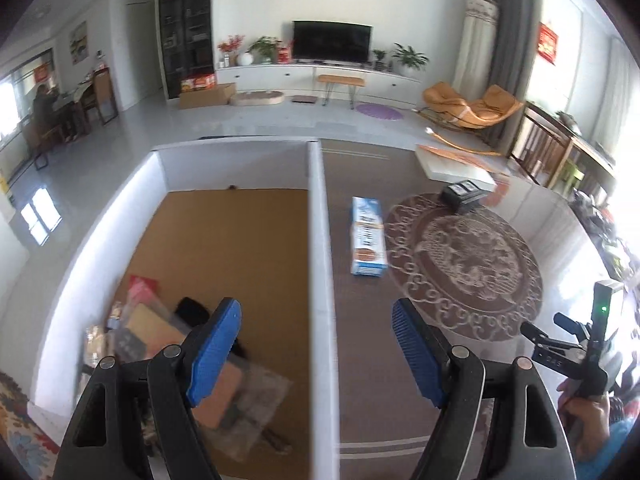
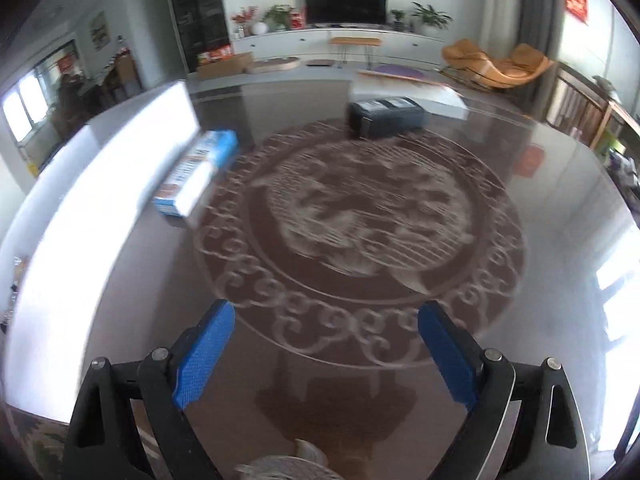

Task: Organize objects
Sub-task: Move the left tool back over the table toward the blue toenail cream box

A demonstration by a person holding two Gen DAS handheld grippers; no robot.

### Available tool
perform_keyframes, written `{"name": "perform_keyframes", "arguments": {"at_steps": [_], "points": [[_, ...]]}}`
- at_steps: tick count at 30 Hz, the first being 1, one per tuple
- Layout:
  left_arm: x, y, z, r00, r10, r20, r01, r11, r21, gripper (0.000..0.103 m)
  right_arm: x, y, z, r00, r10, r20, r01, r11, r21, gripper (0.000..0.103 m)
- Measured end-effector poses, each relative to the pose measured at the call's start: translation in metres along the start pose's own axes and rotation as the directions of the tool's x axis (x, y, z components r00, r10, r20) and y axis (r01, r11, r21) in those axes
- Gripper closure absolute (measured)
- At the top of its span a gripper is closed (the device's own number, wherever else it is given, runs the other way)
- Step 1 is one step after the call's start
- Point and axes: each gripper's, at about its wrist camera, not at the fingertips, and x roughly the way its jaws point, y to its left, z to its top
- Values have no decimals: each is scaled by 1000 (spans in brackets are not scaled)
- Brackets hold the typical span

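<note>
My left gripper (image 1: 316,314) hangs open over the right wall of a white box (image 1: 318,216) with a brown cardboard floor; nothing sits between its blue pads. Several packets and a clear bag (image 1: 168,344) lie in the box's near left corner. On the brown glass table right of the box lie a blue-and-white carton (image 1: 368,236) and a dark box (image 1: 464,196). My right gripper (image 2: 326,320) stands open and empty above the table's round ornament; from there the blue-and-white carton (image 2: 196,172) lies far left beside the white box (image 2: 120,184) and the dark box (image 2: 384,116) is beyond.
A white flat package (image 1: 452,164) rests at the table's far edge. The other hand-held gripper and a hand (image 1: 584,364) show at the right of the left wrist view. Behind are a TV (image 1: 332,42), an orange rocking chair (image 1: 468,108) and a seated person (image 1: 44,108).
</note>
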Motion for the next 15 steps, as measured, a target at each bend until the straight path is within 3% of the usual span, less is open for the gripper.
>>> {"name": "perform_keyframes", "arguments": {"at_steps": [3, 6, 12, 15], "points": [[13, -53, -6, 996, -82, -41, 85, 993, 83, 26, -10, -43, -20, 995, -99, 22, 98, 992, 75, 10], [24, -101, -17, 989, -112, -95, 126, 980, 151, 26, -11, -71, -34, 984, -178, 24, 175, 979, 107, 10], [47, -152, -40, 975, -136, -175, 172, 963, 209, 26, 2, -91, -31, 983, -185, 9, 181, 973, 144, 10], [53, -166, -53, 977, -110, -185, 158, 950, 269, 26, 5, -89, -32, 981, -193, -10, 192, 974, 123, 10]]}}
